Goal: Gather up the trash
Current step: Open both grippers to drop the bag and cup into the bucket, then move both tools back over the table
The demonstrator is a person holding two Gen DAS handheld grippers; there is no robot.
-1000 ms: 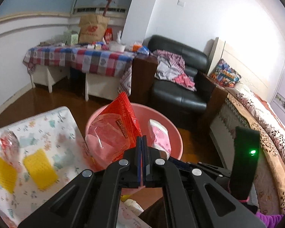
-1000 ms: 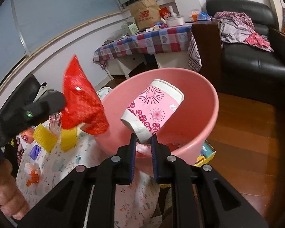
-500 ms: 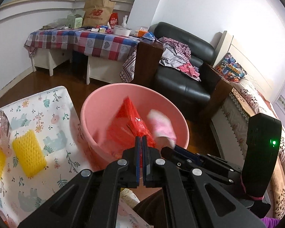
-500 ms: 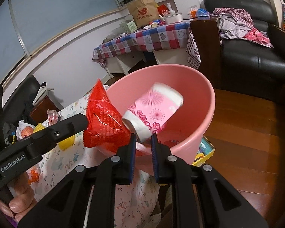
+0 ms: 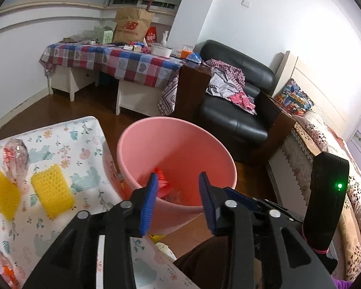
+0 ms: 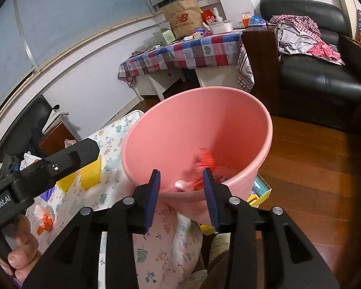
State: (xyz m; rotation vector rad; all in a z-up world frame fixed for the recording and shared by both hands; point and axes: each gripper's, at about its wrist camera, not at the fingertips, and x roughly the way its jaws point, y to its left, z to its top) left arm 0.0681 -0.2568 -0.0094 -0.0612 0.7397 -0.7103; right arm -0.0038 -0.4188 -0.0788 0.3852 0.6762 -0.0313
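Observation:
A pink bucket (image 5: pixel 142 144) stands beside the floral-cloth table (image 5: pixel 72 142); it also shows in the right wrist view (image 6: pixel 228 110). A red wrapper (image 5: pixel 162 180) lies inside it, seen blurred in the right wrist view (image 6: pixel 205 159) beside a bit of the pink cup (image 6: pixel 180 183). My left gripper (image 5: pixel 178 192) is open and empty above the bucket's near rim. My right gripper (image 6: pixel 181 190) is open and empty over the near rim too. Two yellow sponges (image 5: pixel 51 189) and a clear wrapper (image 5: pixel 14 154) lie on the table.
A checked-cloth table (image 5: pixel 122 60) with a paper bag stands at the back. A black armchair (image 5: pixel 238 106) with clothes is to the right, a bed (image 5: pixel 337 168) further right. A yellow box (image 6: pixel 258 191) lies on the wooden floor behind the bucket.
Both grippers opened. The red wrapper left my left gripper and the pink cup left my right gripper; both dropped into the bucket.

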